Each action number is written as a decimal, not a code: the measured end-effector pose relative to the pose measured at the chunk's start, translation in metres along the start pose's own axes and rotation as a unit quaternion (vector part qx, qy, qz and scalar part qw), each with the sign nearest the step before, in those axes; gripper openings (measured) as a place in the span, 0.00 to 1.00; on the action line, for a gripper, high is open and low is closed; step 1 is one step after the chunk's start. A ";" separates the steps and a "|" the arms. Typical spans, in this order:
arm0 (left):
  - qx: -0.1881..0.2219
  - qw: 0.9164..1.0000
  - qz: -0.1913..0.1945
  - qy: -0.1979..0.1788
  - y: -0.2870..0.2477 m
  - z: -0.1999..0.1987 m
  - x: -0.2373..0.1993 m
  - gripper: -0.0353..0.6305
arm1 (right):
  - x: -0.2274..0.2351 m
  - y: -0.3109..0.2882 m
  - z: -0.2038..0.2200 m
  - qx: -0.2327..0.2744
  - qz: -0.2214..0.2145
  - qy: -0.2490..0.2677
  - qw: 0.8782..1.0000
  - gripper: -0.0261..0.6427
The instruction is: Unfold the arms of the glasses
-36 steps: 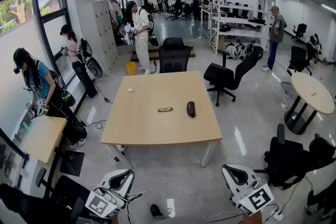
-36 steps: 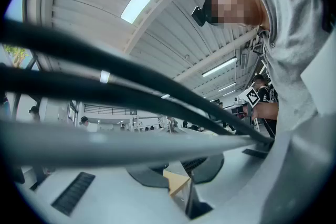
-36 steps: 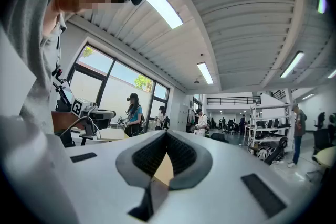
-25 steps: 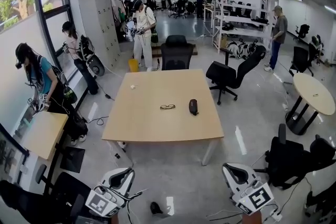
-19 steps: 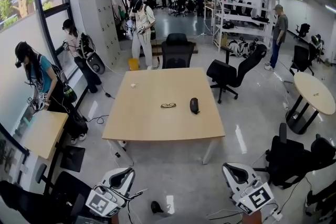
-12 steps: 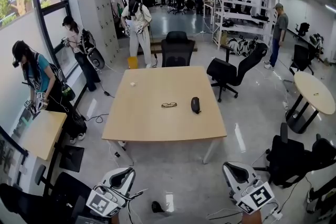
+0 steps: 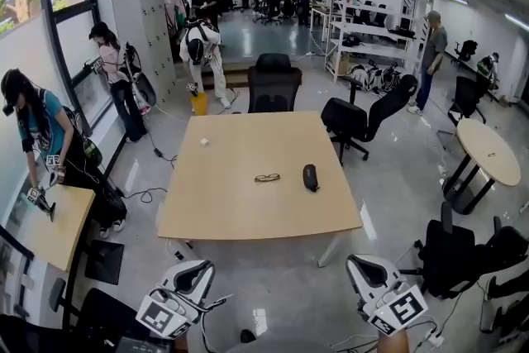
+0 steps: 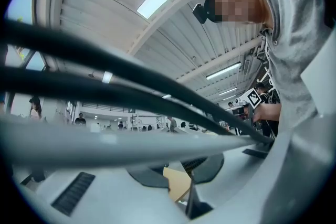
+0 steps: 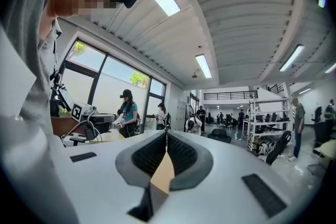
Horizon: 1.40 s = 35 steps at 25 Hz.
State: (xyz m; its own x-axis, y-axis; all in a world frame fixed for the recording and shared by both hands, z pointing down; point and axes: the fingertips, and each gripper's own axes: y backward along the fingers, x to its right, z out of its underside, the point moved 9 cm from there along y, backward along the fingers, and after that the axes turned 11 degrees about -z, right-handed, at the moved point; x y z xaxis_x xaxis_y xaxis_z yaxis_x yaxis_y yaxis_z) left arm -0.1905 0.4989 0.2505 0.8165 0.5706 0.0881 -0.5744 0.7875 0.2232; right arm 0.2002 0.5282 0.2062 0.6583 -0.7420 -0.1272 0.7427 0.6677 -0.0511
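Now | left tool [image 8: 191, 183] tilted slightly up, jaws together, empty | right tool [image 9: 166, 136] level, jaws together, empty

Left gripper [image 7: 197, 270], right gripper [image 7: 357, 264]: jaws together, empty.

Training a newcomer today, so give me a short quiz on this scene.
1. True or false: the glasses lie on the wooden table.
2. In the head view, the black oblong object lies: A) left of the glasses, B) right of them, C) on top of them.
3. Fill in: the right gripper has its jaws ____.
Key: 1 true; 2 B; 3 shut.
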 end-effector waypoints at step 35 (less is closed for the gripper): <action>-0.017 0.999 -0.017 -0.035 -0.218 0.082 -0.118 0.09 | 0.214 -0.198 0.050 -0.010 -0.046 -0.017 0.999 0.05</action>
State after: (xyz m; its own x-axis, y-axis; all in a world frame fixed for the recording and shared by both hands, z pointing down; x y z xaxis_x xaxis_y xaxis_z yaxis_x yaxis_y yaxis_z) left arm -0.1566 0.2411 0.2715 0.8369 0.5266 0.1494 -0.5471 0.8141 0.1950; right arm 0.2003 0.2346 0.2390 0.5906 -0.8022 -0.0873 0.7984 0.5966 -0.0814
